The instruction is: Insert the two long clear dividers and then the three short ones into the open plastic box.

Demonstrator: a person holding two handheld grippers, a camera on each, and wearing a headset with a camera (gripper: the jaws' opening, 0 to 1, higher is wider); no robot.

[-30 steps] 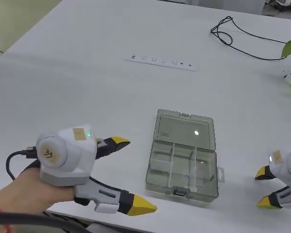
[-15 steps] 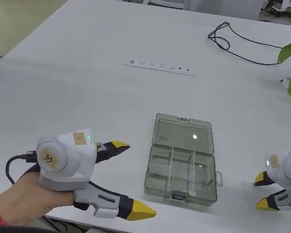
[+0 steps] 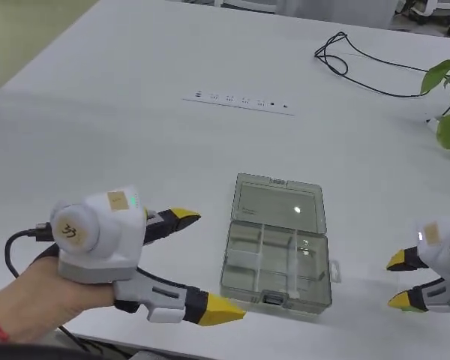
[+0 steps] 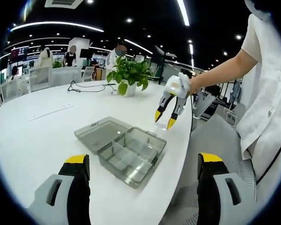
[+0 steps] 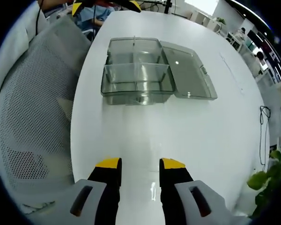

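The grey-tinted clear plastic box [image 3: 276, 259] lies near the table's front edge with its lid [image 3: 279, 201] folded back flat. Clear dividers [image 3: 292, 261] stand inside it and split it into several compartments. My left gripper [image 3: 202, 262] hovers left of the box, open wide with nothing between its jaws. In the left gripper view the box [image 4: 124, 149] sits just ahead of that gripper [image 4: 144, 160]. My right gripper [image 3: 399, 280] hangs to the right of the box, open by a narrow gap and holding nothing. Seen from the right gripper [image 5: 139, 163], the box [image 5: 138, 77] is farther ahead.
A white power strip [image 3: 240, 100] lies at mid-table, a black cable [image 3: 360, 56] beyond it. A green plant [image 3: 446, 97] stands at the right edge. The table's front edge runs close below the box, with a mesh chair [image 5: 33, 117] beside it.
The head camera has shifted a little. The right gripper has crept slightly towards the box. The left gripper and the box stand as before.
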